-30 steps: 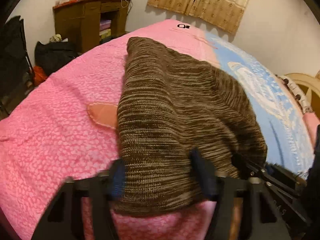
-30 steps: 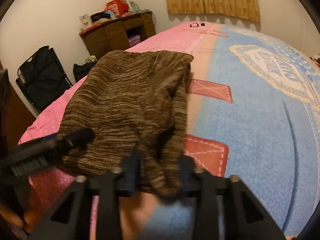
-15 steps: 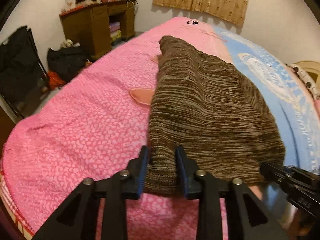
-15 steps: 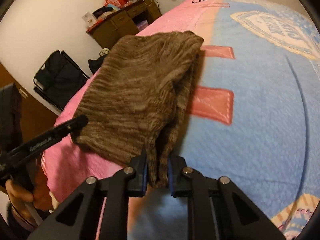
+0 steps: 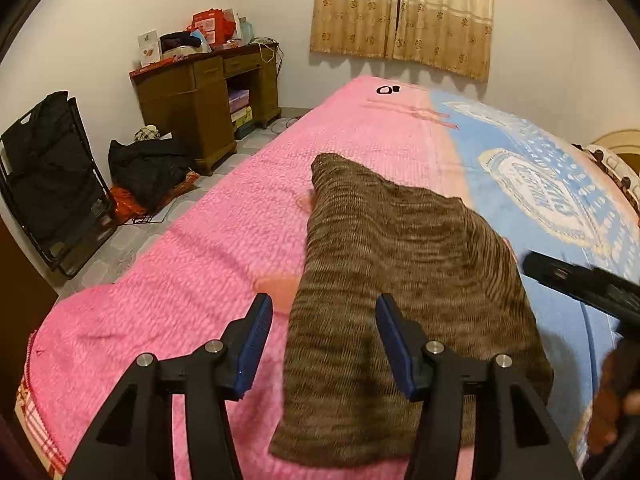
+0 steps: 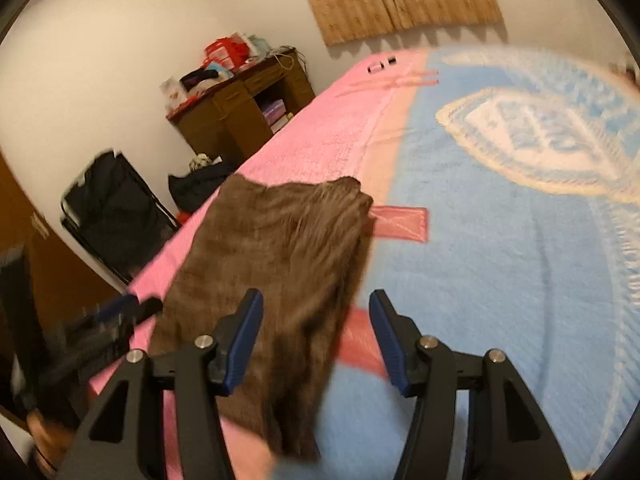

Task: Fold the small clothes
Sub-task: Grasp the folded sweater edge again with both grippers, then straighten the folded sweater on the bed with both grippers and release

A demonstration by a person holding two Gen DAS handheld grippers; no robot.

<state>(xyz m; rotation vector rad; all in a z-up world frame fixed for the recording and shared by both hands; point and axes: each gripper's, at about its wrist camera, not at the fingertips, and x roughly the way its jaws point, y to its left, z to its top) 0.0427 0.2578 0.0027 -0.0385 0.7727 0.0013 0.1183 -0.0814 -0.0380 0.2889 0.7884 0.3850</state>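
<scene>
Item: brown striped knitted garment [image 5: 404,280], folded, lying on the pink-and-blue bed blanket [image 5: 208,240]. Left hand-held gripper [image 5: 324,340] and right hand-held gripper [image 6: 316,340]: jaws opening, pads clear of the near hem. Step: release after a fold. Next, likely: regrip for a further fold.

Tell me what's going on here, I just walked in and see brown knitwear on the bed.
A person with a claw in each hand is folding a brown knit garment on the pink and blue blanket. The left claw and right claw are opening, pads off the cloth, which lies folded on the bed.
</scene>
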